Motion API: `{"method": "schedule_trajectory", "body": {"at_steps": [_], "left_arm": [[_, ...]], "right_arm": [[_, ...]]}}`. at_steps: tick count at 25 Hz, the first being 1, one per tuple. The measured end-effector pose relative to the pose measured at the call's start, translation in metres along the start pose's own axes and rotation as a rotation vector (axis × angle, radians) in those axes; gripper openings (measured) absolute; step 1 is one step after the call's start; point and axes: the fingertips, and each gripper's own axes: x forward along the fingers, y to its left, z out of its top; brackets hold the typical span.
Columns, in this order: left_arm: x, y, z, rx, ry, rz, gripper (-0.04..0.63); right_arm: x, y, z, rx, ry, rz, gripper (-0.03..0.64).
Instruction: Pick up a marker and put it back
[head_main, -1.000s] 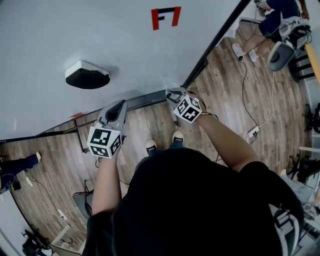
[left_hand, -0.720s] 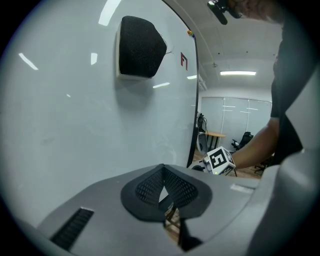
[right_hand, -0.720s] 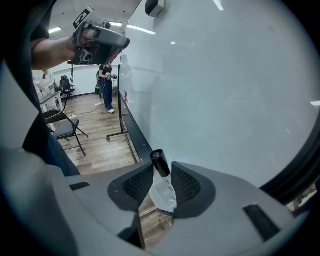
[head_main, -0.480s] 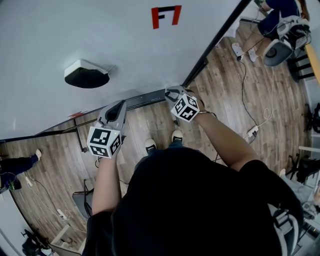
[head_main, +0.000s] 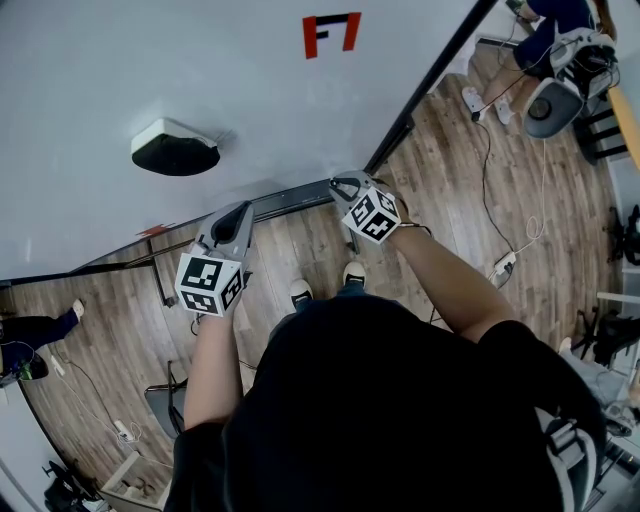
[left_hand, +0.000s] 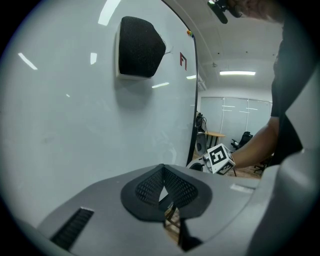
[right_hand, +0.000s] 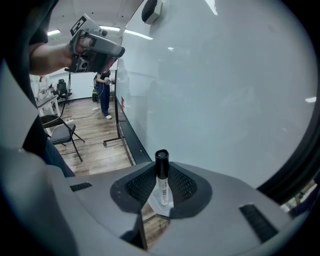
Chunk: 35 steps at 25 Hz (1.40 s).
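Item: white-barrelled, black-capped plastic marker (right_hand: 162, 187), pinched between the fingers of right gripper (right_hand: 159, 169), which have just been closing; cap projects past the fingertips. Left gripper (left_hand: 163, 170): fingers together, empty. Risk: slim barrel may pivot or slip if the pinch is light

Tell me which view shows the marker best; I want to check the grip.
The right gripper view: the marker sits, black cap forward, between the jaws of the right hand-held gripper, which have just been closing on it. The head view and the left gripper view show only that gripper's outside, not the marker.
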Motion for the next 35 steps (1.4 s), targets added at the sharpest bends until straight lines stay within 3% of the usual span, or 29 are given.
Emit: {"method": "schedule_trajectory", "body": {"at_steps": [7, 16, 35], "left_arm": [[-0.002, -0.001, 0.003, 0.010, -0.002, -0.003, 0.011], [0.000, -0.005, 0.010, 0.026, -0.011, -0.019, 0.011], [-0.003, -0.012, 0.017, 0.062, -0.011, -0.057, 0.011]], "right_arm": [[-0.009, -0.014, 0.007, 0.061, -0.031, -0.031, 0.064], [-0.032, -0.033, 0.021, 0.213, -0.119, -0.067, 0.064], [-0.112, -0.052, 0.073, 0.331, -0.300, -0.132, 0.064]]}}
